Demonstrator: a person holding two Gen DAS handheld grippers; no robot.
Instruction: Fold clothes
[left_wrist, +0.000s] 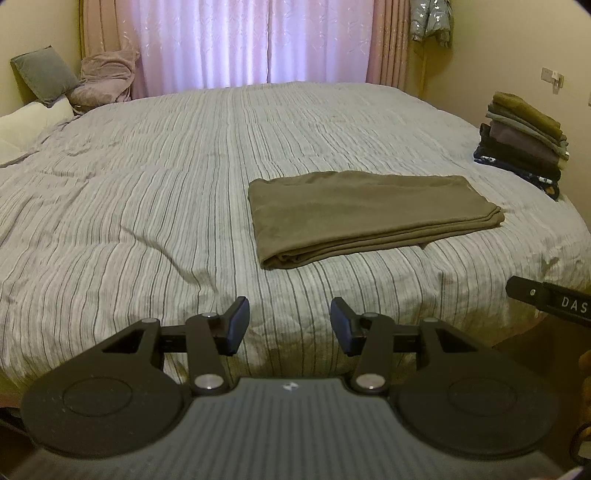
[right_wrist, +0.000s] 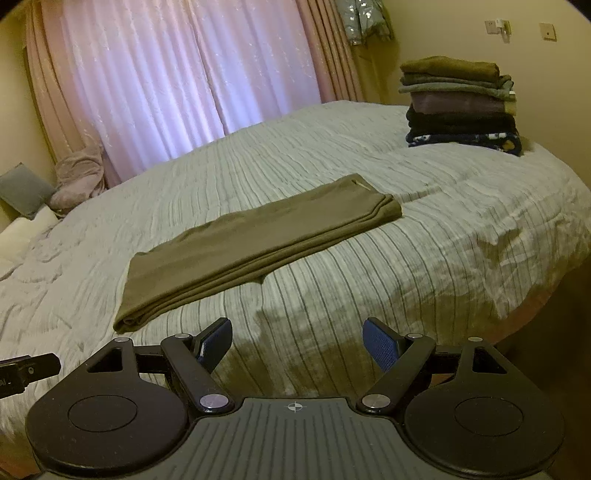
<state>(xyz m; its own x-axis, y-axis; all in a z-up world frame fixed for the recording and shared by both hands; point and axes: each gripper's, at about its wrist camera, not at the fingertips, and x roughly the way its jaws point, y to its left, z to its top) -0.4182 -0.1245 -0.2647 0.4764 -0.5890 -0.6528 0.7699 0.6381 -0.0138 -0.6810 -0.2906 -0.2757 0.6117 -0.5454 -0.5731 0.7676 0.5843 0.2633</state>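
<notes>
My left gripper (left_wrist: 290, 325) & right gripper (right_wrist: 297, 345) both spread, empty; folded olive garment (left_wrist: 369, 214) lies on bed (left_wrist: 147, 184).

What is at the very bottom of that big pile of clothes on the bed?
At the bottom of the pile of folded clothes lies a dark blue piece with white and yellow patches, resting on the striped bedspread. Most of it is covered.

An olive-brown garment (left_wrist: 369, 214) lies folded flat on the bed, a long rectangle of several layers, its folded edges stacked evenly. In the left wrist view it sits toward 2 o'clock from centre. A pile of folded clothes (right_wrist: 458, 103) stands at the bed's far corner, well apart, toward 2 o'clock in the right view: olive on top, greys below, dark patterned fleece at the bottom.
</notes>
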